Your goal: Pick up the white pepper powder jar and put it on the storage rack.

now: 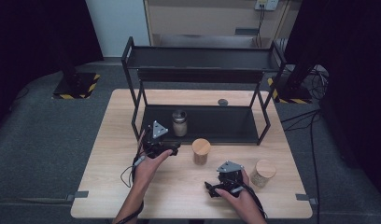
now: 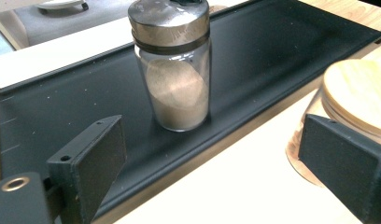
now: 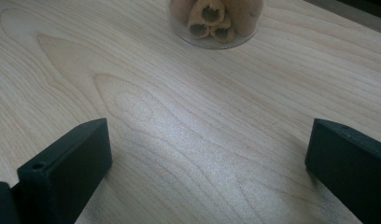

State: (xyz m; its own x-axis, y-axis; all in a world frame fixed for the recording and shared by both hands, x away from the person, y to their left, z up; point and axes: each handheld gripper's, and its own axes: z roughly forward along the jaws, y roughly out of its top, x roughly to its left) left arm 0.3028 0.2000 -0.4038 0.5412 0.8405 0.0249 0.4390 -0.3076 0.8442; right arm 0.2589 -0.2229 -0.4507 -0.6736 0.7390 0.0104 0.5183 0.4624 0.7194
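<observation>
A glass jar with a metal lid [image 1: 179, 122] [image 2: 172, 70], half full of tan powder, stands on the lower black shelf [image 1: 226, 126] [image 2: 62, 107]. My left gripper [image 1: 171, 148] [image 2: 212, 154] hovers just in front of that shelf, open with nothing between its jaws, and the jar is ahead of it and apart. A wooden-lidded jar [image 1: 201, 150] [image 2: 354, 88] stands on the table to its right. My right gripper [image 1: 216, 186] [image 3: 207, 149] rests low over the tabletop, open and empty. A clear jar of rolled sticks [image 3: 214, 21] stands beyond its jaws.
A two-tier black rack [image 1: 202, 58] spans the back of the wooden table [image 1: 114, 177]. Another wooden-lidded jar [image 1: 264, 172] stands at the right, close to my right hand. A small dark disc [image 1: 222, 102] lies behind the lower shelf.
</observation>
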